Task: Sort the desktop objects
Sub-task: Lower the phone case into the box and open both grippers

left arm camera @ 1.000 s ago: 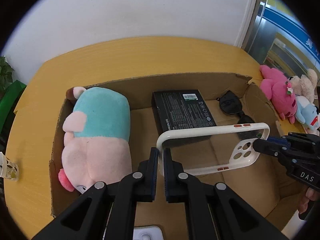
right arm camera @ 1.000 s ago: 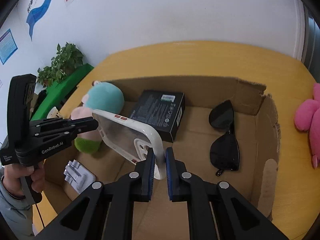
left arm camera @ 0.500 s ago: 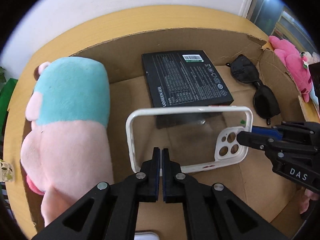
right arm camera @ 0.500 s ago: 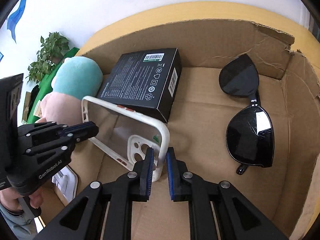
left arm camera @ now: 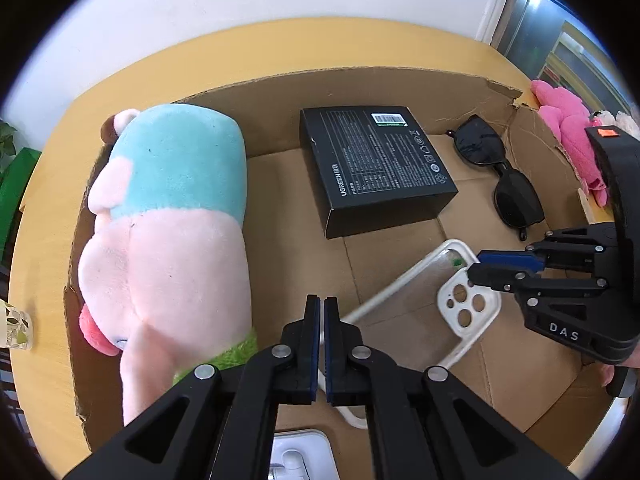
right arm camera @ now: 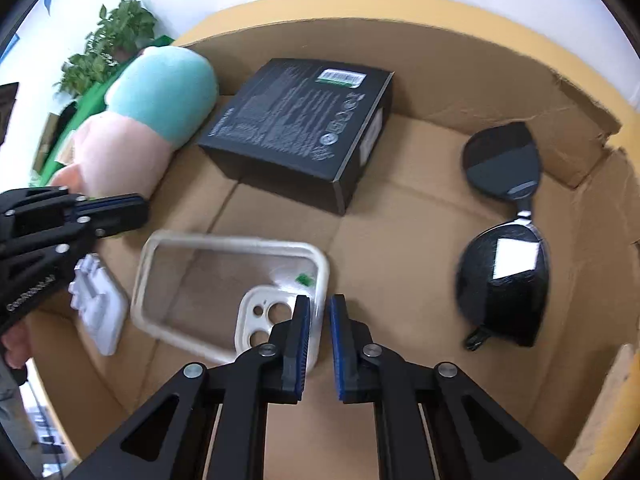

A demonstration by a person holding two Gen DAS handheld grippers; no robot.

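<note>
A clear phone case with a white rim (right arm camera: 224, 288) lies on the floor of the cardboard box (right arm camera: 400, 240); it also shows in the left wrist view (left arm camera: 432, 304). My right gripper (right arm camera: 318, 320) stands over its camera end with the jaws slightly apart, the rim just by the left pad. My left gripper (left arm camera: 321, 316) is shut and empty, above the case's other end. A pink and teal plush (left arm camera: 168, 216), a black box (left arm camera: 372, 168) and black sunglasses (right arm camera: 504, 236) lie in the cardboard box.
A white plastic piece (right arm camera: 98, 296) lies in the box's near left corner. Pink and other plush toys (left arm camera: 568, 136) sit on the yellow table (left arm camera: 48, 184) outside the box's right wall. A green plant (right arm camera: 108, 40) stands beyond the table.
Both grippers lowered the phone case into the box. The left gripper let go and drew back shut. The right jaws have parted a little and the case now lies flat.
</note>
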